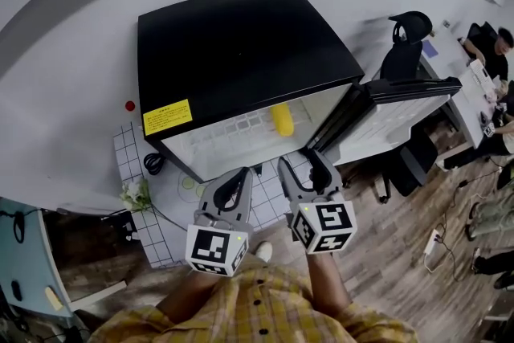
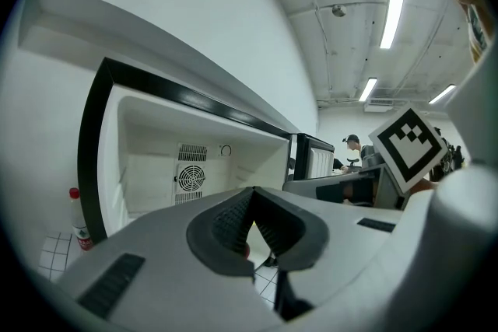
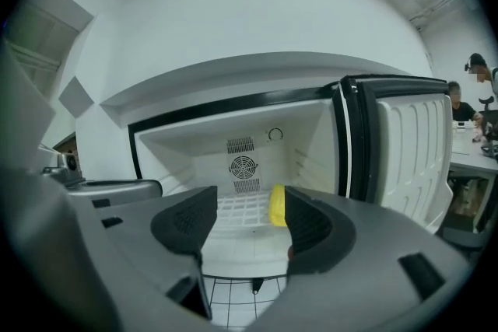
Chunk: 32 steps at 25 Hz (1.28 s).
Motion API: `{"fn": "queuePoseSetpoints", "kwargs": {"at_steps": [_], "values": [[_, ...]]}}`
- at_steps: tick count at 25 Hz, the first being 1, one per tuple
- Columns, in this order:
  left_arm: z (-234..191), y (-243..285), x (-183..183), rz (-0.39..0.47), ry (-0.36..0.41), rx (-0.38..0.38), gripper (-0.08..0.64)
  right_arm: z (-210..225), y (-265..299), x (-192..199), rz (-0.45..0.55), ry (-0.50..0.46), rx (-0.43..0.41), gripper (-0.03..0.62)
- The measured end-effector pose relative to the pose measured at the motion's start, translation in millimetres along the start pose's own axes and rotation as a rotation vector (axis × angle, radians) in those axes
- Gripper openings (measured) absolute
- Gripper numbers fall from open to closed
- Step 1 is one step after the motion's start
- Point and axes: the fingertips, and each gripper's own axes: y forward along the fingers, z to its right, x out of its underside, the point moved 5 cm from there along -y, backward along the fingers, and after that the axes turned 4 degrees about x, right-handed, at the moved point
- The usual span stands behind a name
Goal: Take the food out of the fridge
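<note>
The long yellow food [image 3: 277, 205] lies by the right wall of the black fridge [image 1: 241, 44]. Your right gripper [image 3: 247, 220] is wide open, empty; your left gripper [image 2: 250, 223] is closed, empty. The food looks light and slippery: pinch its middle.

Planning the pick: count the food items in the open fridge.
1. A yellow food item lies on the fridge shelf, right of centre. Others may hide behind the right gripper.
</note>
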Motion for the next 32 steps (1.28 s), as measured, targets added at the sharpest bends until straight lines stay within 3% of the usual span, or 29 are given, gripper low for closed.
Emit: {"fn": "queuePoseSetpoints", "kwargs": {"at_steps": [4,12,32], "values": [[-8,5,1,-0.004,-0.004,0.002,0.005,10,24,3,-0.08,-0.043,0.036,0.265],[-23,11,7,-0.034,-0.006,-0.004,0.005,23,100,1,-0.273,-0.153,0.03,0.284],[-33,38,8,-0.067,0.0,0.001,0.005,45,192,45,-0.427,-0.109,0.096,0.29]]}}
